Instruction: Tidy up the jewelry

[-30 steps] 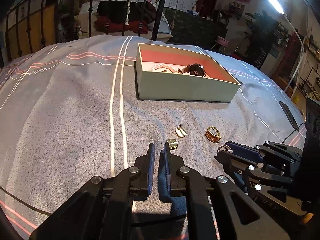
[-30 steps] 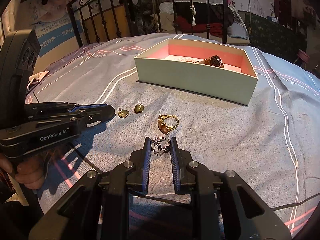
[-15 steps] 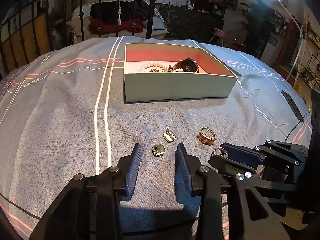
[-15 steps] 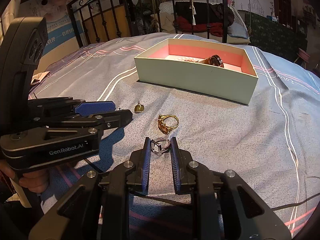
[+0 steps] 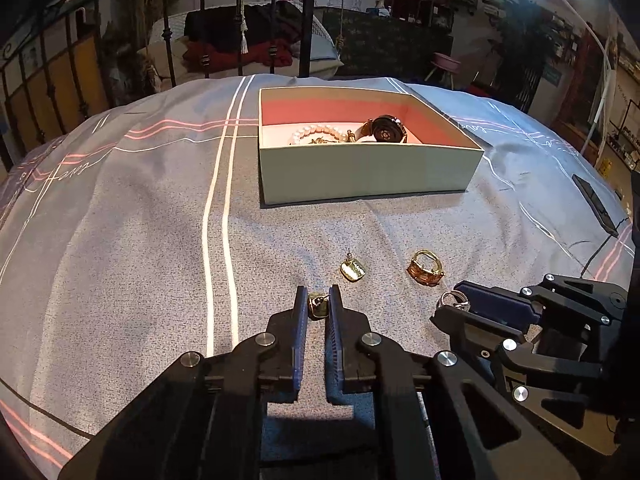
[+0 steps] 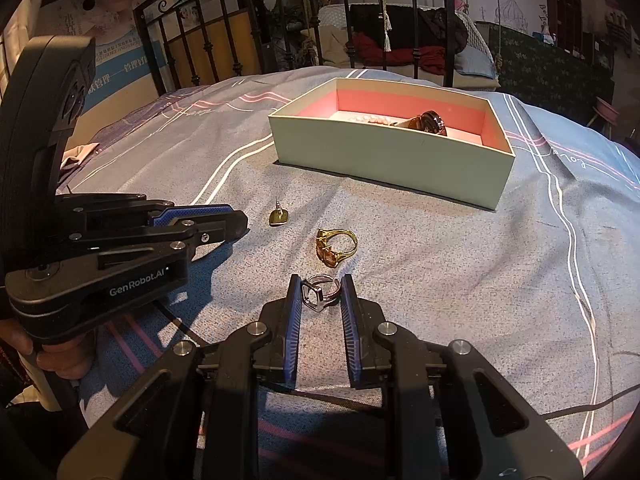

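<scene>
My left gripper (image 5: 318,307) is shut on a small gold earring (image 5: 318,306) on the bedspread. My right gripper (image 6: 321,295) is shut on a silver ring (image 6: 318,292), also seen in the left wrist view (image 5: 454,300). A second gold earring (image 5: 352,269) and a gold ring with amber stones (image 5: 426,267) lie on the cloth between the grippers and the box; they also show in the right wrist view, the earring (image 6: 279,216) and the ring (image 6: 334,246). The pale green box (image 5: 360,172) with a pink lining holds a pearl bracelet (image 5: 316,134) and a watch (image 5: 386,130).
The grey striped bedspread (image 5: 140,240) covers the bed. A black iron bed frame (image 5: 308,16) stands behind the box. A dark phone (image 5: 596,204) with a cable lies at the right edge. The left gripper body (image 6: 100,248) fills the left of the right wrist view.
My left gripper opened wide, moved forward around the near gold earring, and has closed on it. My right gripper has stayed still, holding the silver ring.
</scene>
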A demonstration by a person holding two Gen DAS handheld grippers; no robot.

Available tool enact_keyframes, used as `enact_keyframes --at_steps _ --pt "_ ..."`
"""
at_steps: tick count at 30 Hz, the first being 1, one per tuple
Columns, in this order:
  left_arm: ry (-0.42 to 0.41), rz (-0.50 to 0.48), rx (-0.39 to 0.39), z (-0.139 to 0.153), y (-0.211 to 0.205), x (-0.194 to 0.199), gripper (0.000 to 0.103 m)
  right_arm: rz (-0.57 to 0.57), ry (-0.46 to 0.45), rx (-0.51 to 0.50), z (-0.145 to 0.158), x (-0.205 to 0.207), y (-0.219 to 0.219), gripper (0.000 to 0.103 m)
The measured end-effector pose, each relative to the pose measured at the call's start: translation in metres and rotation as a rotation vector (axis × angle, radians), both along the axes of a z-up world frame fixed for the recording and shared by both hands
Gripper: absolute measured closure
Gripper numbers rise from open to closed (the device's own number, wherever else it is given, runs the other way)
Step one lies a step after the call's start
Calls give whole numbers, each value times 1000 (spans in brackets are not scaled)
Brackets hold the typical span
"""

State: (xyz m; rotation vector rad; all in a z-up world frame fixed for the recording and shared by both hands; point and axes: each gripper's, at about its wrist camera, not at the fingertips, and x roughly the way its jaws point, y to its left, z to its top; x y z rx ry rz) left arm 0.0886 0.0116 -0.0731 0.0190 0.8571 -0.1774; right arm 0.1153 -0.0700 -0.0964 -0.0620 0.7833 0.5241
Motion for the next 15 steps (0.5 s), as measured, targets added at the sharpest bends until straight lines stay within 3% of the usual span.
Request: enact_keyframes --at_steps 15 --pt "-34 -24 -68 31 -16 15 93 -43 -54 7 24 13 -11 82"
